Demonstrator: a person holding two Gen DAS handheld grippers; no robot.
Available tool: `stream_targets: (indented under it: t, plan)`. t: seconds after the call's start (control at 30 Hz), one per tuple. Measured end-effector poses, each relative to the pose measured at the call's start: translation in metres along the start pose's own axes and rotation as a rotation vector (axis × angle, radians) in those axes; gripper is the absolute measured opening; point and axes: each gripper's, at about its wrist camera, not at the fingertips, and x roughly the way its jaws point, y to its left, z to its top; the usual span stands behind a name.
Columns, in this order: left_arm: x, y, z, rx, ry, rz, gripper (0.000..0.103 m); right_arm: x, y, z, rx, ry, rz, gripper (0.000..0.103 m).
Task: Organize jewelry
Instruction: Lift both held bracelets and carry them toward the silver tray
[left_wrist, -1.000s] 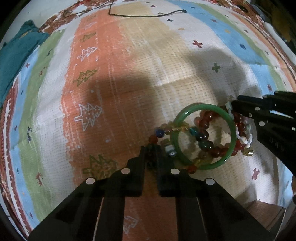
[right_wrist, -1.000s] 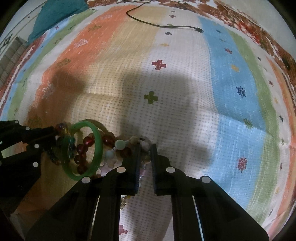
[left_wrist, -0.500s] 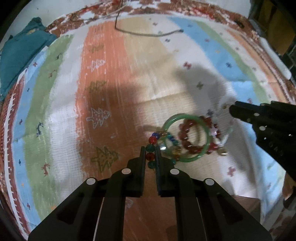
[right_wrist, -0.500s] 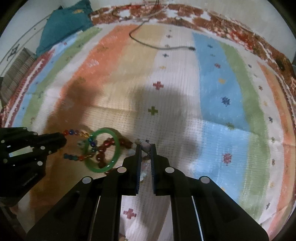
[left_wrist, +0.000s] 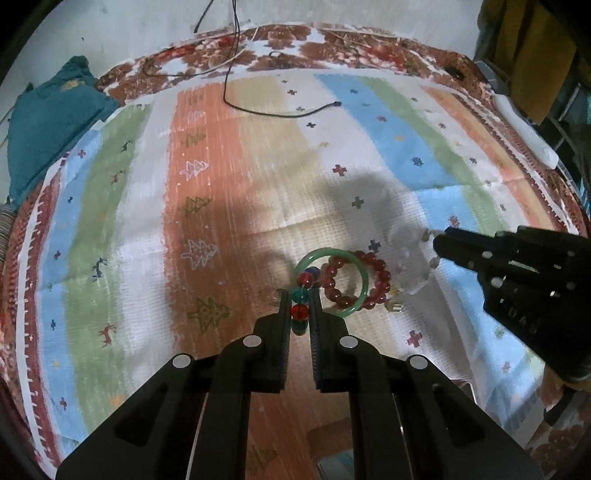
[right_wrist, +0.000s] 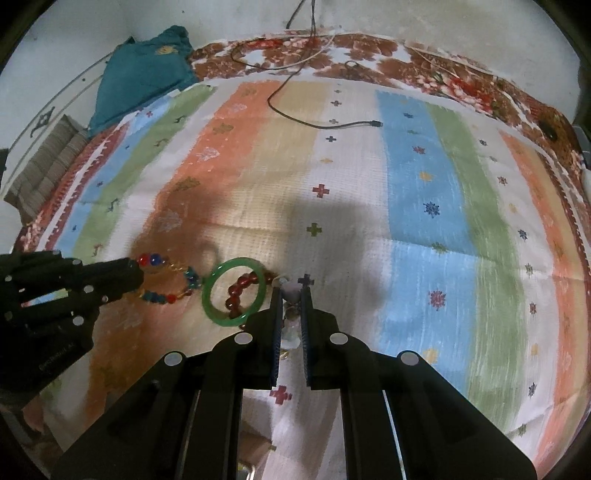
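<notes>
A: Striped cloth (left_wrist: 258, 155) w/ tree and cross motifs covers what looks like a bed, floral sheet (right_wrist: 369, 55) at the far edge, pale wall behind. We see a black cable (left_wrist: 280, 110) lying across the stripes and a teal cloth (left_wrist: 48, 122) bunched at the far-left corner.

B: Agreed. From the left wrist view our left gripper (left_wrist: 300, 299) is pinching the multicolour bead bracelet (left_wrist: 300, 312): red and teal beads sit btwn the two fingers.

A: Right wrist view shows more of that strand, stretched from the left gripper twd the green bangle (right_wrist: 233, 291), which the left view hides behind its own fingers.

B: Dark red bead bracelet (left_wrist: 373, 280) overlaps the bangle in both views. We can't tell whether the bangle is touching the cloth or hanging.

A: Our right gripper (right_wrist: 291, 291) is closed on the pale bead bracelet (right_wrist: 291, 325); whitish beads show in the narrow gap. Left view gives it only as a blurred pale loop beside the red beads, running to the right gripper's tip.

B: Right view alone shows a stack of grey folded fabric (right_wrist: 44, 170) at far left.
</notes>
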Motion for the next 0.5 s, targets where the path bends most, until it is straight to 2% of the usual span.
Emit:
stream_targets:
  t: [0.5]
  plan:
    - [-0.035,0.001,-0.013,-0.04,-0.059,-0.019,0.009,-0.028,0.008,-0.016,0.006,-0.064,0.0,0.01]
